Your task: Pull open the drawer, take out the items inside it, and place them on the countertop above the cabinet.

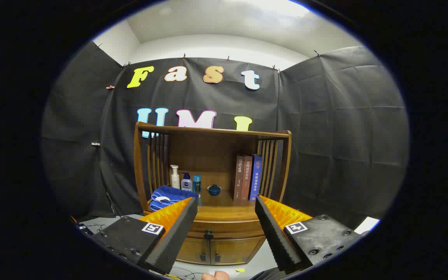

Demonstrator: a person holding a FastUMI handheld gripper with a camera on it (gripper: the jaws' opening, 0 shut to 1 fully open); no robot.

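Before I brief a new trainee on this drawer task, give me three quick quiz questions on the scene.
1. True or false: the drawer is pulled open.
2. What lies beside the bottles on the countertop: A) folded blue towel B) plate C) sponge?
3. Fill in: the tool fingers stand ___, holding nothing.

Key: 1 false; 2 A; 3 open.

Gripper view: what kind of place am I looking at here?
Probably a recording booth staged as a home corner. Black cloth walls surround a wooden cabinet with a closed drawer, and books, bottles and a towel on top. The gripper is open, empty, short of it.
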